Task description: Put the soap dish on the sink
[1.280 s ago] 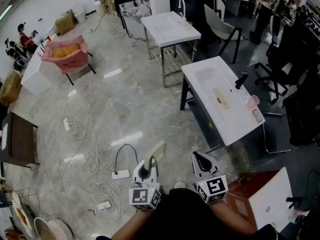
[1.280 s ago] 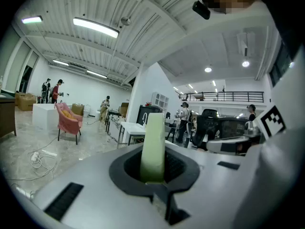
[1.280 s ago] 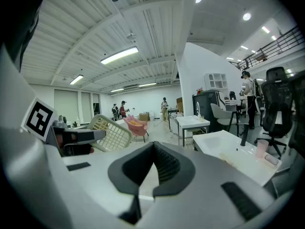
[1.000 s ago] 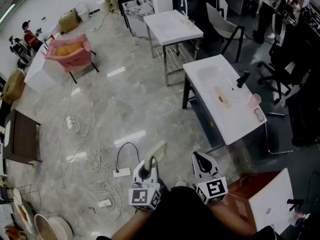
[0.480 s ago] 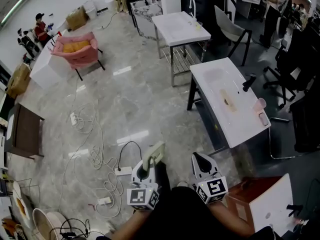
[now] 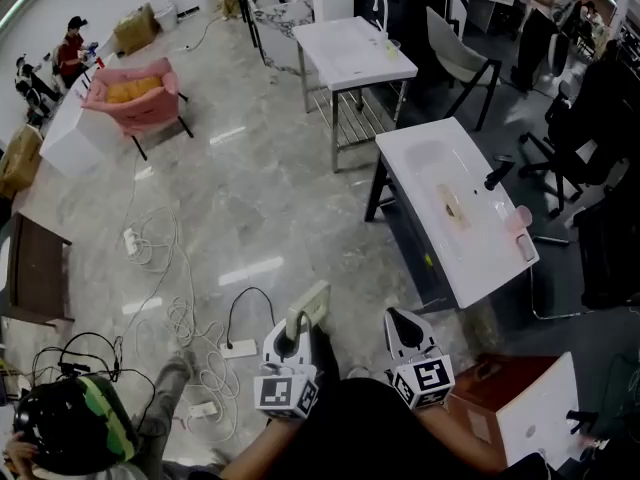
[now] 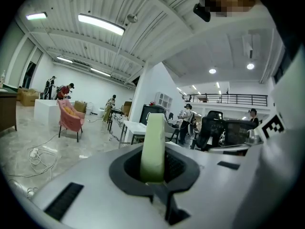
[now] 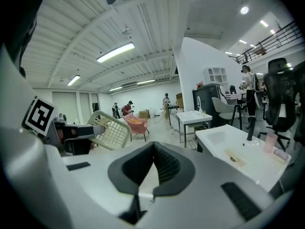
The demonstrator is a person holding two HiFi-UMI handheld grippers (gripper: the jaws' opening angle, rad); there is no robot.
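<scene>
A pale green slatted soap dish [image 6: 311,305] sticks up from my left gripper [image 6: 297,320], which is shut on its lower edge. In the left gripper view the dish [image 7: 155,137] shows edge-on, clamped between the dark pads of the left gripper [image 7: 153,173]. My right gripper [image 6: 398,316] is beside it, shut and empty; in its own view the right gripper [image 8: 153,147] has its jaws meeting at the tips. The white sink [image 6: 470,253] on a black stand is ahead to the right, well apart from both grippers. It also shows in the right gripper view, the sink [image 8: 248,163] lying right of the dish [image 8: 112,130].
A black faucet [image 6: 497,175] and a pink cup [image 6: 518,218] stand on the sink's far side. A second white sink table [image 6: 345,53] is farther back. Cables and a power strip [image 6: 240,347] lie on the marble floor. A person in a dark helmet [image 6: 65,438] crouches at lower left. Pink chair [image 6: 130,88] far left.
The head view has shifted over the floor while both grippers keep their pose and the dish stays gripped. A person in a helmet has come into view at lower left.
</scene>
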